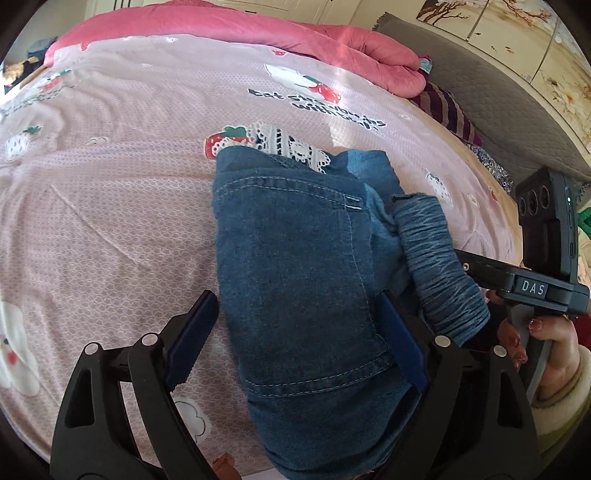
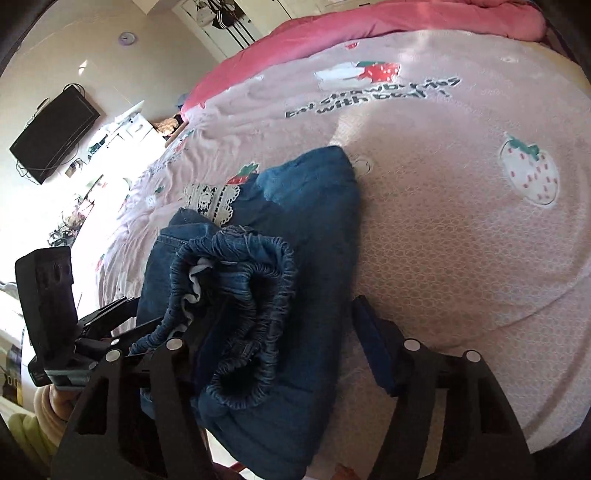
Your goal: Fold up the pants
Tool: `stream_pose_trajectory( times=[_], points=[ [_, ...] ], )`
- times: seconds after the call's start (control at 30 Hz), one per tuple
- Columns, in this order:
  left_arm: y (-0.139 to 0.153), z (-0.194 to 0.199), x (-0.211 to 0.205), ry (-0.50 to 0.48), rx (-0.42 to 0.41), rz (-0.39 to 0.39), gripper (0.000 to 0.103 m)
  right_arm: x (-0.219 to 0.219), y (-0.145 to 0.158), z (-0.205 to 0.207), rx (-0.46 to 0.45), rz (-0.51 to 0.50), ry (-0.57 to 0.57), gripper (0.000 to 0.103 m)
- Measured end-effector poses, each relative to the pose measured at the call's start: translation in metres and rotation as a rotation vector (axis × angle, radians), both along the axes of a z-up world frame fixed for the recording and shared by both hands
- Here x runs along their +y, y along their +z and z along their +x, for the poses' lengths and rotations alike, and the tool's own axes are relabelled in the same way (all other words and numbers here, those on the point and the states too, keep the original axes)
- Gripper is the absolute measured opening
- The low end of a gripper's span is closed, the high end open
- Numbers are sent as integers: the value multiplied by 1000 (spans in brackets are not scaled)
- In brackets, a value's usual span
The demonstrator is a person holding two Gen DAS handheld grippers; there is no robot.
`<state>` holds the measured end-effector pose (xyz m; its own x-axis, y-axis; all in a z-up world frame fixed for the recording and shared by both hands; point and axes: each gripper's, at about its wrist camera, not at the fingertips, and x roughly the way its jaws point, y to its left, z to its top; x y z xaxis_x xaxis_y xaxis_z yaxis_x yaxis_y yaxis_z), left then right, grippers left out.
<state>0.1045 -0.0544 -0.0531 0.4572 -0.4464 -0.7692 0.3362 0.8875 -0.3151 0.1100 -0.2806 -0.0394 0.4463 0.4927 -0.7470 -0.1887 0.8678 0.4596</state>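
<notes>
One pair of denim pants (image 1: 295,266) is lying folded into a compact bundle on the pink strawberry-print bedsheet (image 1: 110,184), near the bed's close edge, with its gathered elastic waistband (image 2: 236,295) bunching up on top toward the right gripper and a strip of white lace trim (image 1: 284,146) peeking out at the far end. The left gripper (image 1: 299,343) is straddling the bundle's near end with its jaws spread wide: the left finger is standing clear on the sheet, apart from the denim, while the right one is lying against the cloth's other side, so nothing is being squeezed. The right gripper (image 2: 280,350) is likewise standing released (its jaws are wide apart); the rolled waistband is sitting between them, close by the left finger, and the right finger is hovering over bare sheet, well clear of the fabric. In the left wrist view a hand (image 1: 546,347) with painted nails and a cream sleeve cuff is gripping the right gripper's handle. Beyond the pants, a pink quilt (image 1: 258,33) is lying heaped along the far side of the bed, and a dark television (image 2: 55,136) is hanging on the wall.
</notes>
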Motion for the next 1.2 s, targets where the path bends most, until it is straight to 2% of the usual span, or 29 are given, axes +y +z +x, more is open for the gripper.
stream_pose_trajectory(
  times=[0.07,0.13,0.17,0.2,0.23,0.33,0.43,0.6,0.73,0.97,1.2],
  points=[
    [-3,1,-2,1,0,-4,80,-1,-3,2,3,9,0,64],
    [-4,2,-2,4,-2,-8,80,0,-5,2,-4,11,-2,58],
    [-5,2,-3,7,-5,-8,79,1,-5,0,-10,17,3,49],
    [-5,1,-4,9,-8,-7,72,2,-5,-2,-19,36,9,38],
    [-5,0,-5,6,-10,-8,53,5,-4,-4,-32,26,11,37],
    [-1,-5,-10,-5,-28,2,38,14,4,-13,-99,-30,32,30],
    [5,-7,-5,7,-37,-28,27,21,13,-22,-170,-78,41,27],
    [21,-9,-5,4,-86,-27,25,35,32,-27,-249,-143,72,24],
    [39,0,-3,17,-131,-25,25,42,46,-19,-291,-158,87,24],
    [67,32,1,46,-203,-1,25,52,65,19,-348,-161,81,24],
    [71,75,-2,62,-212,27,25,56,67,68,-343,-162,56,24]
  ],
)
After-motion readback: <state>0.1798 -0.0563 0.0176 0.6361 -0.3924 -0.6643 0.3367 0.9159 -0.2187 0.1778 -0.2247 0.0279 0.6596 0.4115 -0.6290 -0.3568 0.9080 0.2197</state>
